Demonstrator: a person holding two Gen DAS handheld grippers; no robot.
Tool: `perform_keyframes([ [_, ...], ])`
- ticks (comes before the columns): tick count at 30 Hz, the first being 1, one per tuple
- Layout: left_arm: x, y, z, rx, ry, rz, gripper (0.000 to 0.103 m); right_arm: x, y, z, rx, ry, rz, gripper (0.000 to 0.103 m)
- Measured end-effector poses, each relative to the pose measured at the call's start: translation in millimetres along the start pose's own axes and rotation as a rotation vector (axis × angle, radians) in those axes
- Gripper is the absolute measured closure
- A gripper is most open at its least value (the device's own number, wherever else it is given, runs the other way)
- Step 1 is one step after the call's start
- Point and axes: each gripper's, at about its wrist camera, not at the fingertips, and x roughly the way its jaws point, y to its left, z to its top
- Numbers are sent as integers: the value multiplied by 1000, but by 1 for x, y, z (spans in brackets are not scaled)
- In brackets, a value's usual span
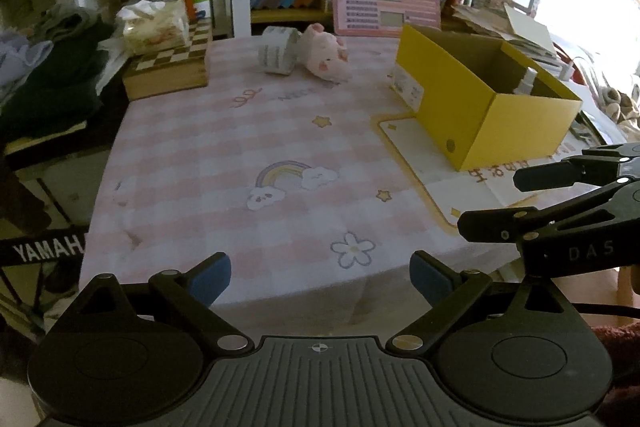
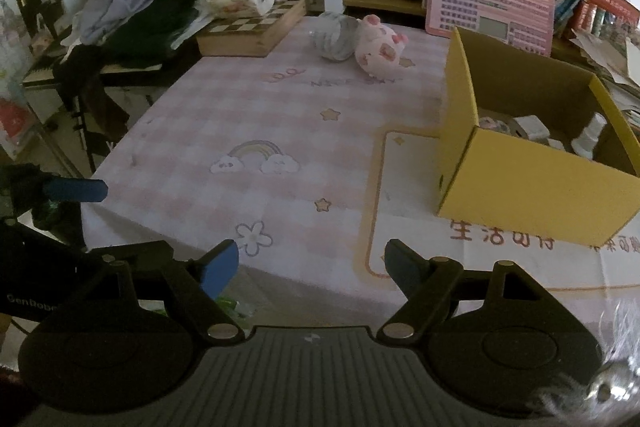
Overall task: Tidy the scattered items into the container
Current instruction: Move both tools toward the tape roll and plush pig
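Right tool [image 2: 312, 267] wide, empty — left tool [image 1: 320, 283] wide too, both back at the counter [image 1: 224, 155] edge | pink plush [image 1: 326, 57] and grey roll [image 1: 278, 51] far side, touching | yellow box [image 2: 532, 195] right — already holding small items.

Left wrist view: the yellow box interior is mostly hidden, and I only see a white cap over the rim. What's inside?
Observer: The right wrist view looks into the yellow box. There's a white spray bottle near the right wall, plus a white blocky item and a round pinkish item on the floor.
Operator: The right gripper is side-on for me. Is it carrying anything?
Observer: No. Its own view shows the right gripper with jaws apart and nothing between the pads, only the pink tablecloth beyond.
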Motion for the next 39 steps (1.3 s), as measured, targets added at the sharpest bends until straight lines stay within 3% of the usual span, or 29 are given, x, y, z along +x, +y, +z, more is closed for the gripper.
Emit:
perform_keyframes([
  [17,43,19,52,0,-7,51,5,50,-26,63,8,-24,43,24],
  [31,104,31,135,41,-90,87,5,115,-67,163,35,-48,61,24],
  [39,149,32,181,77,-111,111,5,157,-87,220,-37,-41,33,24],
])
